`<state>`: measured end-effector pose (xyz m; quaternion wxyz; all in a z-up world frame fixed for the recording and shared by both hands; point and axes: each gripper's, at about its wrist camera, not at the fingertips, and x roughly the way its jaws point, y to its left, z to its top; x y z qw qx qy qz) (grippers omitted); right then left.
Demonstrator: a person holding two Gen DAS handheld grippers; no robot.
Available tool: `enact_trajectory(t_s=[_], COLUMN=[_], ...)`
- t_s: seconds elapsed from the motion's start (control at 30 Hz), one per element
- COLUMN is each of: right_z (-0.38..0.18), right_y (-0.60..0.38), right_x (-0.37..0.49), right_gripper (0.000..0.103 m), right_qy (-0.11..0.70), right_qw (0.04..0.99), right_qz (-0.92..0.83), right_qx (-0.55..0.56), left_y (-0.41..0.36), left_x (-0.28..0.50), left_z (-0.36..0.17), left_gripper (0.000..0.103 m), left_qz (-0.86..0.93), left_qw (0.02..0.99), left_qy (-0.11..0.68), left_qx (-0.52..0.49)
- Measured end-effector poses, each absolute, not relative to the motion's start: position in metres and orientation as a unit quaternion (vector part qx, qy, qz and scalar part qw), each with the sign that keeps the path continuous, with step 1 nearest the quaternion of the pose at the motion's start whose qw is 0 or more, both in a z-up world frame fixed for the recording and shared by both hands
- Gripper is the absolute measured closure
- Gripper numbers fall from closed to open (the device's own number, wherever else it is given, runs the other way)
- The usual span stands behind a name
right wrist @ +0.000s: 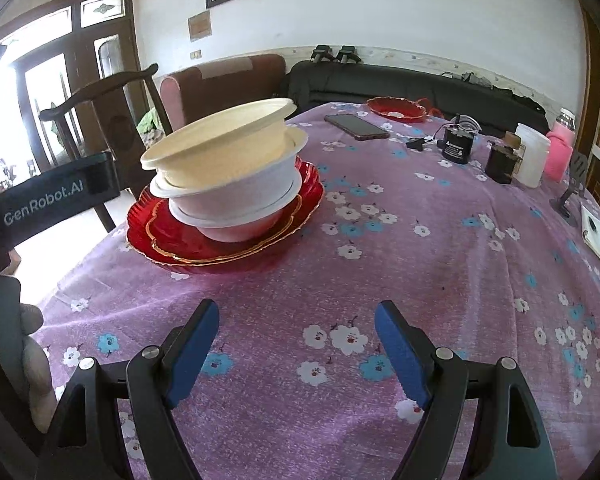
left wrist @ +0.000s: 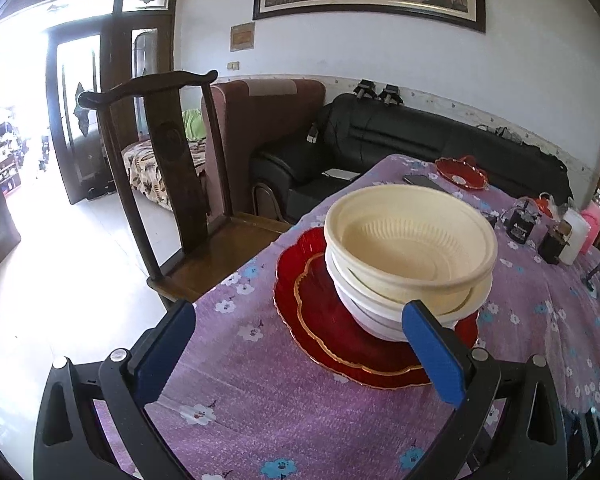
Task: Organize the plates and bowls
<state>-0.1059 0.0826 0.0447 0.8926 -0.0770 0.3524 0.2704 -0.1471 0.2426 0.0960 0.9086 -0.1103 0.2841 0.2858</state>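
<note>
Bowls (left wrist: pixel 410 256), left wrist view: cream one uppermost, tilted, nested in white ones below; stack sits on two stacked red plates (left wrist: pixel 320 312) with gold scalloped rims, near the table corner on the purple floral tablecloth (left wrist: pixel 284 412). Left gripper (left wrist: pixel 300 348) low over the cloth just in front of the plates, blue pads spread wide, nothing between them; right pad overlaps the base of the bowl stack in view, contact cannot be judged. Wooden chair (left wrist: pixel 168 152) stands beside the table. Right wrist view: same stack of bowls (right wrist: pixel 228 172), leaning, on the red plates (right wrist: pixel 220 240) at upper left. Right gripper (right wrist: pixel 298 344) hovers over bare tablecloth (right wrist: pixel 440 264), well apart from the stack, fingers spread, empty. Left gripper body visible at left edge. Phone (right wrist: pixel 356 126) and a small red dish (right wrist: pixel 396 109) lie at the far side.
</note>
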Motion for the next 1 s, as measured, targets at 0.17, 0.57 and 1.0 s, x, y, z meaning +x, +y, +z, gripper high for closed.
enact_trajectory(t_s=[0.17,0.57,1.0], right_z=[0.058,0.063,0.072], right_y=[0.099,0.086,0.059], right_x=[-0.099,-0.099,-0.113], right_gripper=[0.019,0.019,0.018], right_qy=[0.344,0.343,0.321], right_qw=[0.893,0.898,0.906], right_qz=[0.268,0.265,0.271], right_qx=[-0.107,-0.077,-0.051], left_y=[0.239,0.225,0.193], left_x=[-0.146,-0.153,-0.175], left_z=[0.098,0.104,0.127], left_gripper=[0.000,0.000,0.000], left_qz=[0.281,0.275,0.278], left_qw=[0.910,0.916,0.936], left_qy=[0.284,0.275,0.202], left_qx=[-0.109,-0.096,-0.069])
